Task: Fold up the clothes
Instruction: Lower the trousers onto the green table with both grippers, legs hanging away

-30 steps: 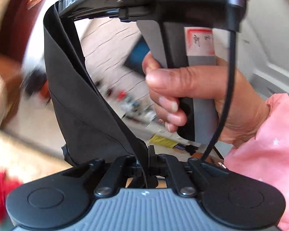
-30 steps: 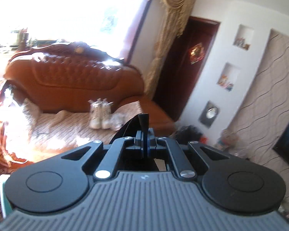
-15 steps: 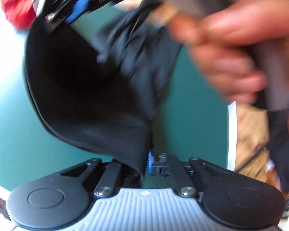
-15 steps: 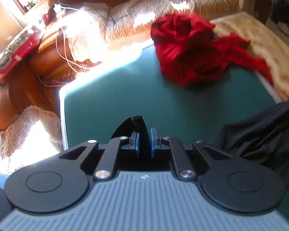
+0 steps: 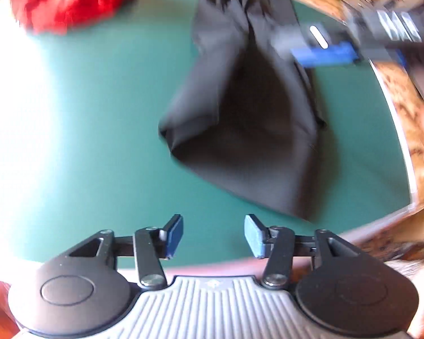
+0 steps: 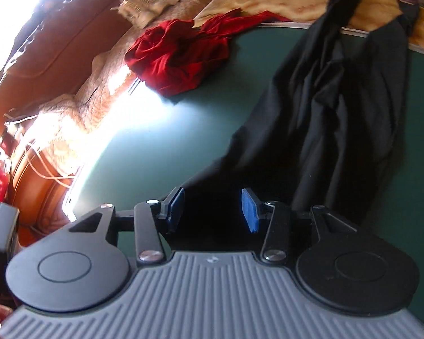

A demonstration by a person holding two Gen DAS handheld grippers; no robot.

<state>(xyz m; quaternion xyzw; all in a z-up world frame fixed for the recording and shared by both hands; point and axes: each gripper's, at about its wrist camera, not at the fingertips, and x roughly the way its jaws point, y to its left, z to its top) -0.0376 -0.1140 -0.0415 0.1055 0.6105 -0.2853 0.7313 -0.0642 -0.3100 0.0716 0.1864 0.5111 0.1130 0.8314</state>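
Left wrist view: thin, limp black fabric garment (image 5: 248, 118) sprawled on green tabletop (image 5: 99, 141); left gripper (image 5: 213, 236) and right gripper (image 6: 212, 209) both spread, empty; probably light, best pinched at hem corners

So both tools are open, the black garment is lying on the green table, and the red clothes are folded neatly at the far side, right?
Not quite. The red clothes are a crumpled heap, not folded; the right wrist view shows this best. The rest holds: the left tool and right tool are open, and the black garment lies on the green table.
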